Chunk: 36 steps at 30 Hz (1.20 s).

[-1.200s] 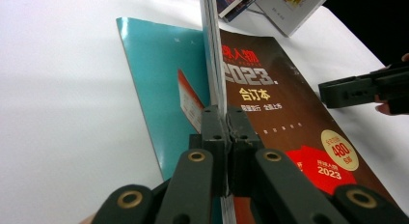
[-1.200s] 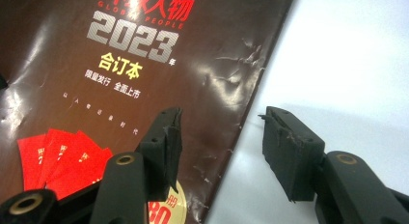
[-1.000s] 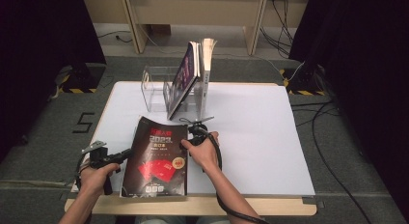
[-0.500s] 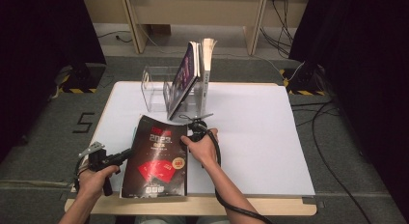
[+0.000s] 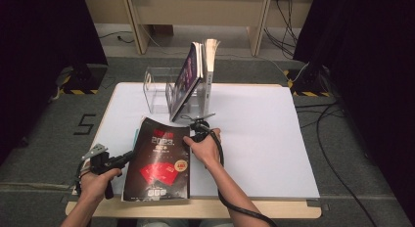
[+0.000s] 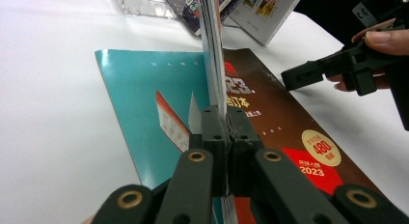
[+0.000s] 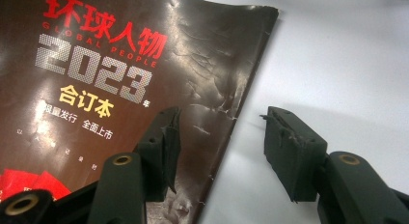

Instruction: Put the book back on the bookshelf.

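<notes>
We clamped our left gripper (image 5: 128,157) on the dark magazine's (image 5: 159,161) left edge; it lay near the table's (image 5: 254,134) front, long axis pointing away toward the clear rack (image 5: 159,87). Our right gripper (image 7: 219,137) gaped astride its right edge.

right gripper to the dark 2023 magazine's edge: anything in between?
Nothing visible. The right gripper stands open astride the magazine's right edge, one jaw over the cover, one over bare table. The left gripper pinches its lifted cover.
</notes>
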Each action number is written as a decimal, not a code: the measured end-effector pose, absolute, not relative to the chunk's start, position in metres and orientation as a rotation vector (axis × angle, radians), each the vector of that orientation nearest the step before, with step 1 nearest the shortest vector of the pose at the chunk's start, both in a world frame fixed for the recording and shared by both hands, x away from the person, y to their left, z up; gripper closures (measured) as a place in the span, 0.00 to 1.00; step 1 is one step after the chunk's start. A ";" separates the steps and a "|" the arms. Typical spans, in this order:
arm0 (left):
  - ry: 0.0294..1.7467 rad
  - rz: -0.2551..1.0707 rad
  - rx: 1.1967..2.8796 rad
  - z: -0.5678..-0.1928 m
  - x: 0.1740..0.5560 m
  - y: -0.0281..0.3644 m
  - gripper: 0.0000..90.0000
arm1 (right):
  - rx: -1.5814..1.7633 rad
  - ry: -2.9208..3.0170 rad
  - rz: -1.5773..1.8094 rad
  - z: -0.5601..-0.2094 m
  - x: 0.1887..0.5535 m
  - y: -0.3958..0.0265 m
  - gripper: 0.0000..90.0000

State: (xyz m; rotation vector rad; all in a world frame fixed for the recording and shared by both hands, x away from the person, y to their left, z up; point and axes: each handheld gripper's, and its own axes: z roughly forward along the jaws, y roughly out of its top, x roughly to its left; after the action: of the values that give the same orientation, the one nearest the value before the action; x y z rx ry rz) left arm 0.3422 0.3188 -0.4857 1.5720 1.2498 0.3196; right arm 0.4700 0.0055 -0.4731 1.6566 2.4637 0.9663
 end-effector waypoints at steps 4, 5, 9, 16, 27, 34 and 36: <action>1.242 0.330 1.577 -0.484 0.341 0.318 0.97 | 1.649 2.466 0.968 -0.472 0.471 0.005 0.53; 1.242 0.331 1.575 -0.484 0.341 0.318 0.97 | 1.649 2.465 0.968 -0.472 0.471 0.005 0.53; 1.222 0.329 1.563 -0.483 0.340 0.317 0.97 | 1.642 2.468 0.971 -0.472 0.473 0.006 0.53; 1.184 0.320 1.545 -0.479 0.337 0.316 0.97 | 1.645 2.470 0.986 -0.473 0.479 0.010 0.53; 1.134 0.316 1.534 -0.473 0.333 0.314 0.97 | 1.661 2.466 1.006 -0.472 0.489 0.012 0.53; 1.153 0.346 1.558 -0.473 0.333 0.313 0.97 | 1.649 2.466 0.998 -0.472 0.492 0.013 0.54; 1.171 0.348 1.565 -0.475 0.334 0.313 0.97 | 1.652 2.469 0.992 -0.472 0.491 0.013 0.54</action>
State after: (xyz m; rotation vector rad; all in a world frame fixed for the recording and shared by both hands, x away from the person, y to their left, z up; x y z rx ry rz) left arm 0.3338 0.3132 -0.4751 1.5647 1.1705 0.3481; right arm 0.4915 0.0133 -0.4720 1.6516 2.4694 0.9917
